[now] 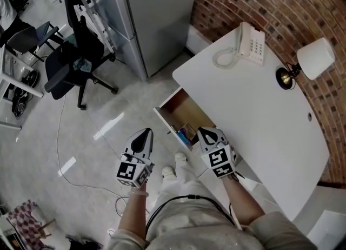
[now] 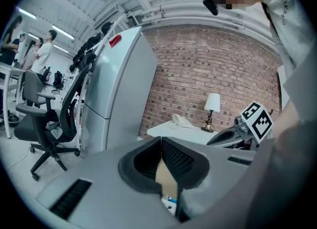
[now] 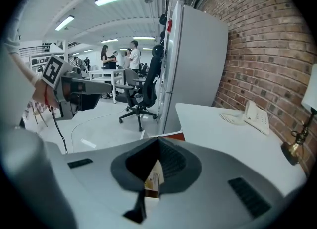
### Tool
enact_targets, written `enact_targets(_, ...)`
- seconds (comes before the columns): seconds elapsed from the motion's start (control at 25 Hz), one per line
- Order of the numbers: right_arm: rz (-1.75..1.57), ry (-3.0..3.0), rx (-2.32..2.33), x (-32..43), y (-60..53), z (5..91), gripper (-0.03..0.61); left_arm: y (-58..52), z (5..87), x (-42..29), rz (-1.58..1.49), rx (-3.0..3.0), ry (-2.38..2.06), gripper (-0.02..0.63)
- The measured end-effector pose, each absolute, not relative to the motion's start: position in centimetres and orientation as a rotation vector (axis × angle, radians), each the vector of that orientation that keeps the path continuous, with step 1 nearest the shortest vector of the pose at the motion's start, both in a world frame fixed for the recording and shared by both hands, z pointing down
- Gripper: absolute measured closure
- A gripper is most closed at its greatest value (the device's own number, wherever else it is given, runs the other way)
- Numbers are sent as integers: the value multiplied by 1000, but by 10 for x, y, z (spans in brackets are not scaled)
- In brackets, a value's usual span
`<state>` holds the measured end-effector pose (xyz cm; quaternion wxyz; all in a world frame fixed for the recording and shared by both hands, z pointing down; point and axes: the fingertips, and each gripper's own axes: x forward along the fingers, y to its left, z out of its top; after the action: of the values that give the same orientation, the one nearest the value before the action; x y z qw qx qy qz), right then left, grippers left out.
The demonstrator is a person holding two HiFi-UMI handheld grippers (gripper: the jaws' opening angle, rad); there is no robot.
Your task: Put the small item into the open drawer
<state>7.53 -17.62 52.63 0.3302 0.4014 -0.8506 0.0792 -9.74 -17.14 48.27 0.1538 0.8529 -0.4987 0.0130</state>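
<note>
The open wooden drawer (image 1: 168, 114) juts from under the white desk (image 1: 259, 113), and small items (image 1: 186, 133) lie in its near end. My right gripper (image 1: 208, 133) hovers right over that end, jaws shut with nothing visibly between the tips. In the right gripper view (image 3: 158, 142) a small yellow-labelled box (image 3: 152, 181) shows below the jaws; I cannot tell whether it is held, it seems to lie in the drawer. My left gripper (image 1: 143, 133) hangs over the floor left of the drawer, shut and empty (image 2: 161, 142).
On the desk stand a white telephone (image 1: 251, 43) and a lamp (image 1: 311, 59) by the brick wall. A tall grey cabinet (image 1: 154, 16) stands behind the drawer, an office chair (image 1: 75, 67) to the left, and a cable (image 1: 70, 173) lies on the floor.
</note>
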Motion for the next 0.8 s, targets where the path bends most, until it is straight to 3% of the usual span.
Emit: enact_targets(0.8, 136, -2456, 1150, 72, -192, 440, 574, -167, 432, -115, -4, 2477, -1547, 607)
